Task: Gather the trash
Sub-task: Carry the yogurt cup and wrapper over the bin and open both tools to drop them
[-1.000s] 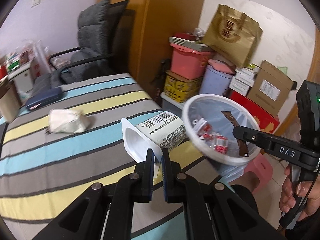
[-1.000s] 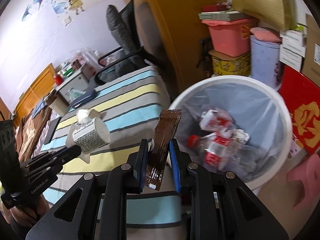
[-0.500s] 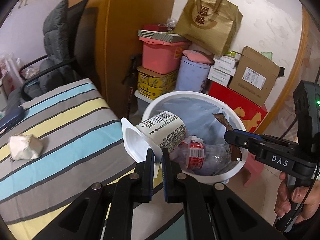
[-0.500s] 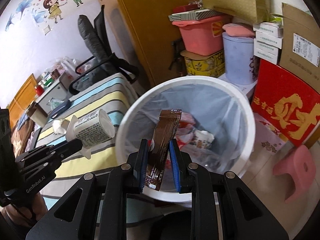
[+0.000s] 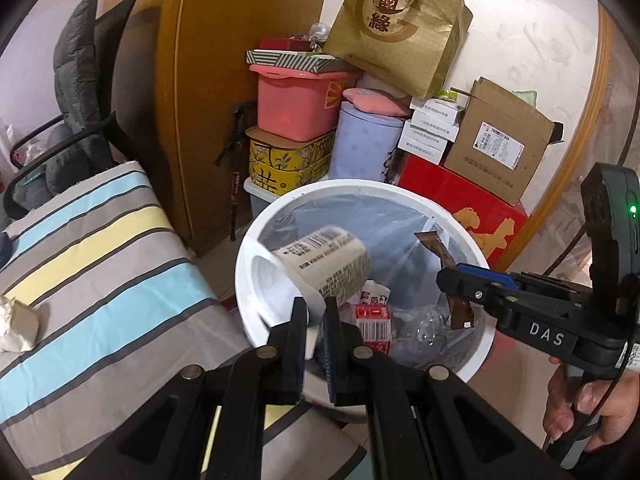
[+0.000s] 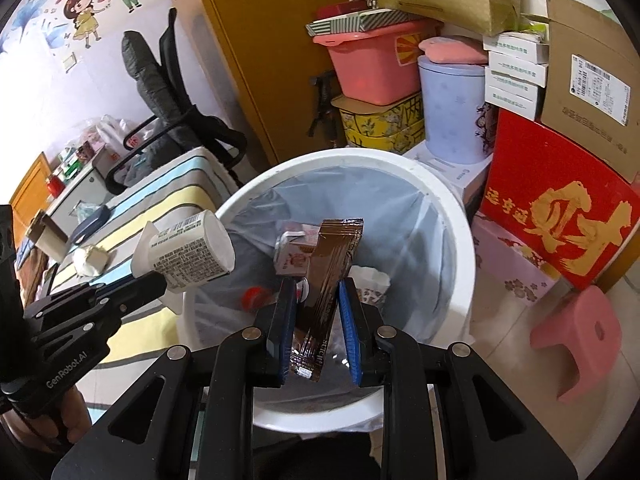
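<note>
A white bin (image 5: 256, 236) (image 6: 452, 208) with a clear liner holds bottles and cartons. My left gripper (image 5: 314, 310) has its jaws slightly parted over the bin; the white yogurt cup (image 5: 320, 266) (image 6: 188, 252) is blurred and tilting off them. My right gripper (image 6: 318, 292) has opened over the bin, and the brown sachet (image 6: 328, 292) (image 5: 448, 276) hangs loose between its blue pads (image 6: 350, 320). A crumpled white paper ball (image 5: 16, 324) (image 6: 90, 260) lies on the striped bed.
The striped bed (image 5: 100, 260) lies left of the bin. Stacked boxes, a pink tub (image 5: 296, 100), a lilac canister (image 5: 364, 144) and a red box (image 6: 560, 200) stand behind it. A pink stool (image 6: 576, 340) stands to the right, an office chair (image 5: 80, 92) at far left.
Both grippers moved from over the bed edge to over the bin. The right jaws have opened around the sachet; the left jaws have parted and the cup is slipping.
</note>
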Motion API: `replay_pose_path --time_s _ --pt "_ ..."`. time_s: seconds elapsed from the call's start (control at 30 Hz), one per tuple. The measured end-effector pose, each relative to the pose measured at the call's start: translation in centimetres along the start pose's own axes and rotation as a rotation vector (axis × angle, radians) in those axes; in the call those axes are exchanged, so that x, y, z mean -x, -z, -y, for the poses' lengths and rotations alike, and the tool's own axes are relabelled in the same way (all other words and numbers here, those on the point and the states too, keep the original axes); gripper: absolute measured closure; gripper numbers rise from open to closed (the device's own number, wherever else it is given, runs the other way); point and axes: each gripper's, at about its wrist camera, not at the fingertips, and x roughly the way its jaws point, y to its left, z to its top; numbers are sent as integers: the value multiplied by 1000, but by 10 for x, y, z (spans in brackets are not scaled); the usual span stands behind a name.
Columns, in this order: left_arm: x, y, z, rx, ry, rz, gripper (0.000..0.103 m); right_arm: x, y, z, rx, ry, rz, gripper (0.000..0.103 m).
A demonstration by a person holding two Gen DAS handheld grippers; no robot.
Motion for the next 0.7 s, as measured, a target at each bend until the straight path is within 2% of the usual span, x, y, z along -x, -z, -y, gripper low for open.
replay_pose_path --time_s 0.07,0.13,0.2,0.23,0.3,0.37,0.43,0.7 --pt "-3 -1 1 -2 11 -3 91 -2 0 2 -1 -4 -4 78" --pt "-3 -2 2 -5 22 1 84 -3 0 2 -4 -5 -4 78" --pt "-2 -2 4 -10 28 9 73 -3 0 4 -8 -2 0 77" --pt "-1 -3 5 -11 30 11 71 -2 0 4 -11 -4 3 77" --pt "2 -2 5 -14 23 18 70 1 0 5 -16 -4 12 76" --pt "5 -2 4 -10 21 23 70 3 0 5 -17 -7 18 70" --pt "9 0 2 -3 20 26 70 4 0 4 -17 -13 24 55" --pt "31 11 -11 48 9 37 70 14 1 -7 2 -45 40 54"
